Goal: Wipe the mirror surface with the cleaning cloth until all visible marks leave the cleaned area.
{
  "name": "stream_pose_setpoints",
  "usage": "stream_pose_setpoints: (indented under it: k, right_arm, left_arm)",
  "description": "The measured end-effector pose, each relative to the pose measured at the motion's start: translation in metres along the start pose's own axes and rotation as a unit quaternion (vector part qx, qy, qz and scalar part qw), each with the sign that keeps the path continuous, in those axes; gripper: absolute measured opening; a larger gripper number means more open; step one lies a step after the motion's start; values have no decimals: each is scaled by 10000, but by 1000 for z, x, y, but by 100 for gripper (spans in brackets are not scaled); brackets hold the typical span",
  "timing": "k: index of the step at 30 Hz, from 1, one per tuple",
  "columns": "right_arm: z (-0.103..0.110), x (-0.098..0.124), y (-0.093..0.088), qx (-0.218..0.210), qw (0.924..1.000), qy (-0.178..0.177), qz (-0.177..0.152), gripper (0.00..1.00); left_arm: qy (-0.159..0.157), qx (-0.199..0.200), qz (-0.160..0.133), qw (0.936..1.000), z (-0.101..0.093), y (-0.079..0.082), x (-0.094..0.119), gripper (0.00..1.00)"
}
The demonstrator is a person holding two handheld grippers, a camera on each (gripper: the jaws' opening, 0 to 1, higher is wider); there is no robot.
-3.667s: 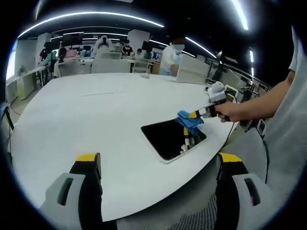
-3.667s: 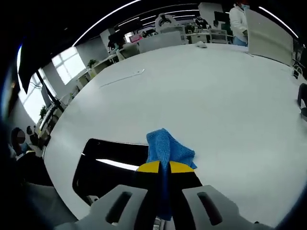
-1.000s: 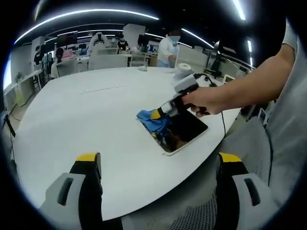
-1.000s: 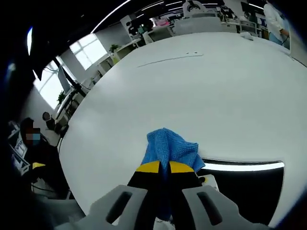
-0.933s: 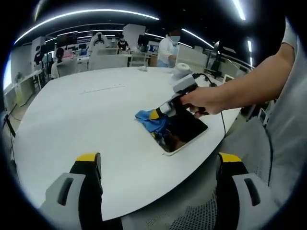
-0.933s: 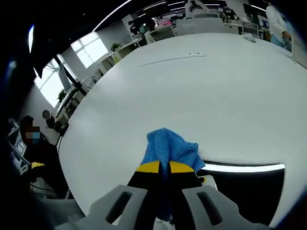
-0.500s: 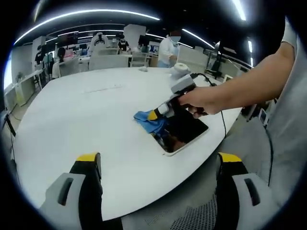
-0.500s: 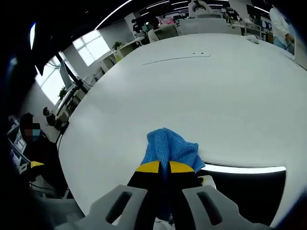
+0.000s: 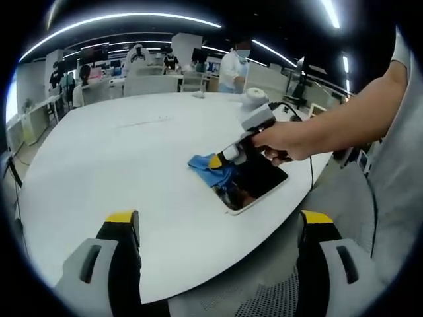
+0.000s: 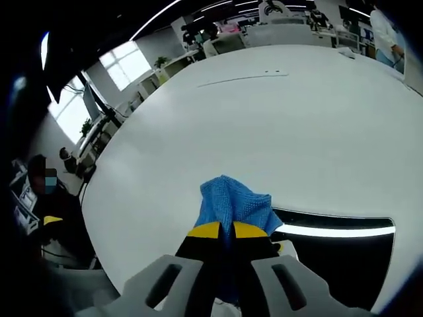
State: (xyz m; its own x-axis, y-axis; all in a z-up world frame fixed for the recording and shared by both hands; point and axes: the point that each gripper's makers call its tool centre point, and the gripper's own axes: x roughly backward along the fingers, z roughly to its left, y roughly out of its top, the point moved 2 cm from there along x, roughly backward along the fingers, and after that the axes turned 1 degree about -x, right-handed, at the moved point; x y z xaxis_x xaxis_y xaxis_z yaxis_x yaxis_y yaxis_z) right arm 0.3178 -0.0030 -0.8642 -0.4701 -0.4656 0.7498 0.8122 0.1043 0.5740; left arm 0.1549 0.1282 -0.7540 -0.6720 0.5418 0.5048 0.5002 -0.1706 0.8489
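Mirror [image 9: 254,181] lies flat near the edge of the white table [image 9: 119,165], well ahead of my left gripper [image 9: 218,228] and off to the right of its fingers [image 9: 122,228], which stand wide apart with nothing between them. My right gripper [image 10: 223,230] has its yellow-tipped fingers [image 10: 206,230] pinched together on the blue cleaning cloth [image 10: 232,203]; the cloth bunches up just beyond the fingertips and presses down at the mirror's near corner, partly on the dark glass [image 10: 344,257] and partly on the bare table [image 10: 264,125]. In the left gripper view I see that same right gripper [image 9: 218,160] held in my hand [image 9: 281,140], tilted down onto the cloth [image 9: 210,170] at the mirror's far-left end. The glass reflects a bright ceiling strip just right of the fingers. I can't make out any marks on the surface.
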Motion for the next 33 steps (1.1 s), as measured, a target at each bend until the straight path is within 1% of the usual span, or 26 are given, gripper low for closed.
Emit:
stream_pose_setpoints:
  k: [4, 8, 10, 12, 16, 19, 24, 30, 31, 33]
  right_arm:
    - [-1, -1, -4, 12, 10000, 60, 39, 0]
    - [2, 6, -9, 64, 10000, 2, -24, 0]
    - [0, 4, -10, 63, 10000, -15, -43, 0]
    - [3, 9, -12, 41, 10000, -20, -61, 0]
    - [2, 8, -13, 31, 10000, 13, -57, 0]
    - [5, 13, -15, 15, 10000, 31, -55, 0]
    - [3, 9, -17, -115, 9999, 78, -16, 0]
    - [3, 6, -20, -81, 9999, 106, 80, 0]
    - [7, 10, -23, -82, 9998, 167, 116, 0]
    - [10, 14, -24, -3, 9998, 163, 94, 0]
  left_arm:
    - [32, 52, -17, 10000, 0, 2, 1, 98]
    - [21, -4, 11, 10000, -2, 1, 1, 98]
    - [17, -19, 19, 10000, -2, 1, 1, 98]
    - [27, -29, 17, 10000, -2, 1, 1, 98]
    - [46, -28, 21, 10000, 0, 0, 1, 97]
    - [61, -49, 24, 10000, 0, -1, 1, 98]
    - [65, -87, 24, 9999, -1, 0, 1, 98]
    - [97, -84, -8, 9999, 0, 1, 1, 97]
    - [101, -82, -18, 9999, 0, 1, 1, 97]
    - [110, -92, -16, 9999, 1, 0, 1, 97]
